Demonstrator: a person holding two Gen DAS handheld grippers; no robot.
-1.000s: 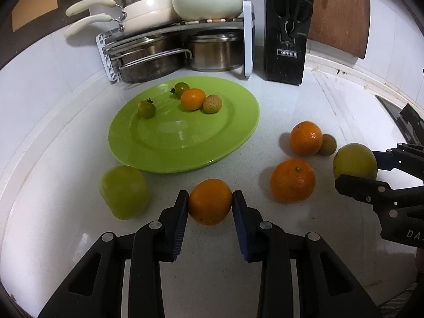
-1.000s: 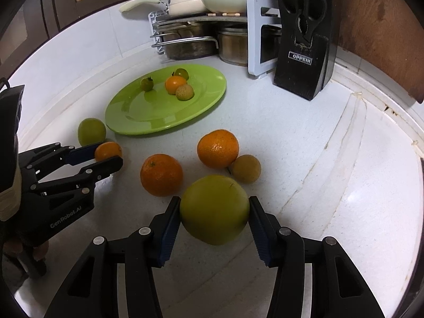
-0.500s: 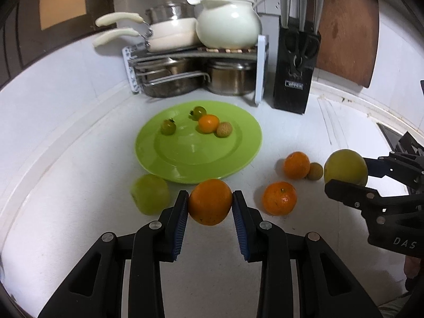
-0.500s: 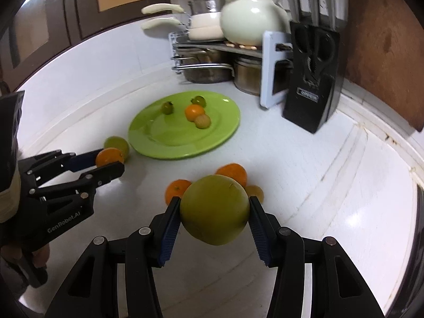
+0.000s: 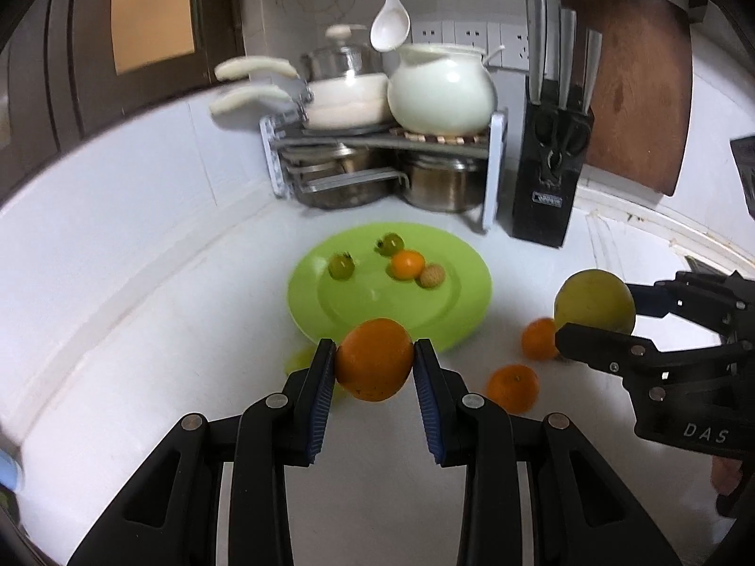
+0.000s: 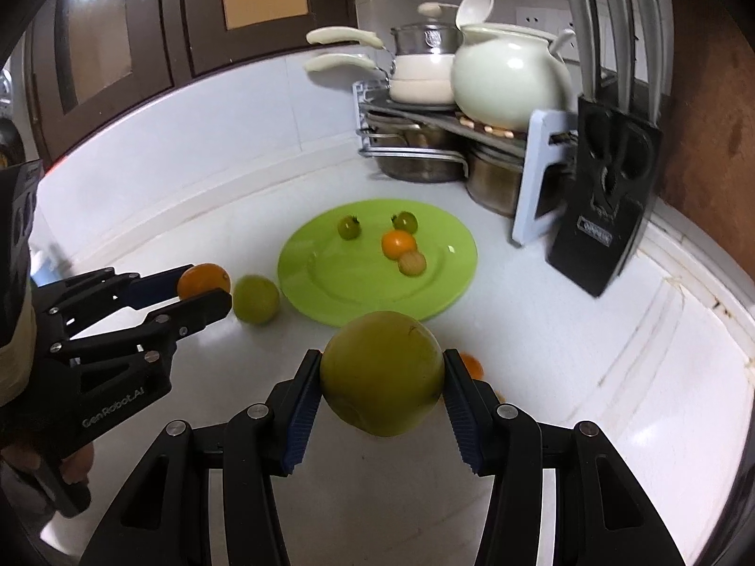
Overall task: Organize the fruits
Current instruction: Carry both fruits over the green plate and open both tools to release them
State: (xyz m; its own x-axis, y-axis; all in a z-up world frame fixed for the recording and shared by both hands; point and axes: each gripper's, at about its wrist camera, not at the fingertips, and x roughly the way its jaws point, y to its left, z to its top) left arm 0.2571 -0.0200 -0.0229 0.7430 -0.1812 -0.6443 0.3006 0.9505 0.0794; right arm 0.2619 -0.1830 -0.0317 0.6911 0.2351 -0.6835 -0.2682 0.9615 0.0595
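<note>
My left gripper is shut on an orange and holds it high above the white counter, near the front rim of the green plate. My right gripper is shut on a large yellow-green fruit, also lifted. The plate holds two small green tomatoes, a small orange fruit and a tan lychee. Two oranges lie on the counter right of the plate. A green apple lies at the plate's left rim.
A pot rack with pans and a white pot stands behind the plate. A black knife block and a wooden board stand at the back right. The right gripper shows at the right of the left wrist view.
Both grippers have risen from the counter with their fruits held. The plate and loose fruits now look farther below and away.
</note>
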